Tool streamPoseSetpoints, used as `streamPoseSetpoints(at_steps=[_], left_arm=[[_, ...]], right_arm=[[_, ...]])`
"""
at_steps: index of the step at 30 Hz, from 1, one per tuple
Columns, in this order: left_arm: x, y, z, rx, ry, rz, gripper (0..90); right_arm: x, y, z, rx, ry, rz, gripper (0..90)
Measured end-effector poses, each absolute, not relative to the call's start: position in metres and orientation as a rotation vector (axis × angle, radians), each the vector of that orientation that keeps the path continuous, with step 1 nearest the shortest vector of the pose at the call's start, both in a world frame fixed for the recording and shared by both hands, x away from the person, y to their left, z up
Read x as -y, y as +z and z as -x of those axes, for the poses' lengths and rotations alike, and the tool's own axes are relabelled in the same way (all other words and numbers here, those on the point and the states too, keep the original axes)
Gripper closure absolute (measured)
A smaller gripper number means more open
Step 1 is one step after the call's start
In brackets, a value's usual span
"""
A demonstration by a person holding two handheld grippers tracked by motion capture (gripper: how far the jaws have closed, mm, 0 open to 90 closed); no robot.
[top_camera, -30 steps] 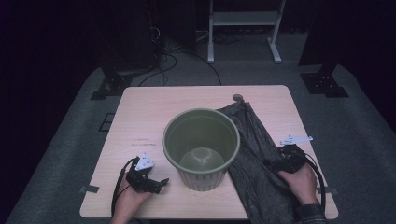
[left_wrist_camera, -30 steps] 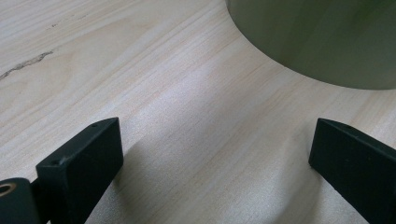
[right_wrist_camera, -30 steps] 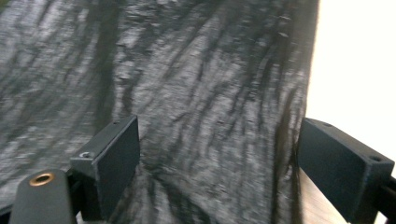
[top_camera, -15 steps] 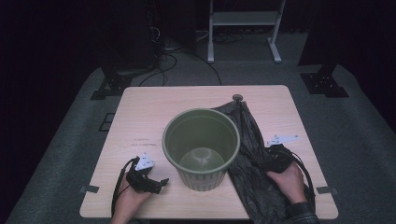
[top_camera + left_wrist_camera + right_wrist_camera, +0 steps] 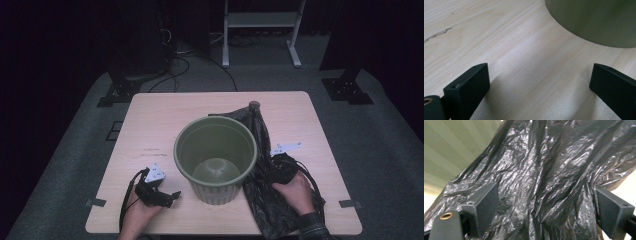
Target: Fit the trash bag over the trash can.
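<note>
Currently on table, itemised:

1. Left gripper (image 5: 172, 194), held low at near-left of wooden table (image 5: 165, 125). Jaws spread wide in left gripper view (image 5: 539, 92); nothing but bare tabletop (image 5: 499, 37) between fingers (image 5: 467, 90). Grey plate on top; cable loops back toward person's left hand (image 5: 137, 212).

2. Green bin (image 5: 215, 157), round, ribbed wall, upright, open top, nothing visible inside. Stands ahead of & to the right of left fingertips, near but apart; its curved wall (image 5: 596, 20) fills upper right of left gripper view. Same wall, pale ribbed (image 5: 451, 150), sits up-left beyond right gripper's fingers, w/ bag draped against it.

3. Black plastic bag (image 5: 272, 200), crumpled, glossy, lying flat-ish along right side of bin, from far edge of bin down to near table edge. Touches bin wall. Runs under & around right gripper; in right gripper view the film (image 5: 544, 177) passes between both fingers and well beyond their tips.

4. Right gripper (image 5: 280, 167), on top of bag just right of bin, gripped by person's right hand (image 5: 295, 192). Jaws spread wide (image 5: 546, 212); bag lies in the gap, both fingers (image 5: 484, 205) at its folds, not pinching it. Cannot tell if fingertips press into film.

5. Small brown round item (image 5: 254, 105) at bag's far tip, well beyond right fingers; type unclear.

6. White stand (image 5: 260, 30) on floor beyond table, far from both grippers.
</note>
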State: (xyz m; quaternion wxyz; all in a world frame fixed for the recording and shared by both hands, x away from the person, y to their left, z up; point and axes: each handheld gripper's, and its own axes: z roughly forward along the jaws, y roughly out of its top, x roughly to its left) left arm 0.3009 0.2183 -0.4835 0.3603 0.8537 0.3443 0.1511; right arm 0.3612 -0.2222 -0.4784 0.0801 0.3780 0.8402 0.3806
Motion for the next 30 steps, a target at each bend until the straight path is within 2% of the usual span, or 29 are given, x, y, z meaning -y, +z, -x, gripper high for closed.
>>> streamPoseSetpoints(at_steps=[20,30], left_arm=[[-0.218,-0.483,-0.301,-0.888,0.39,-2.199,1.5],[-0.218,-0.483,-0.301,-0.888,0.389,-2.199,1.5]], right_arm=[[0.193,-0.482,-0.36,-2.465,1.104,-1.079,13.1],[0.189,-0.483,-0.356,-2.44,1.04,-1.035,17.0]])
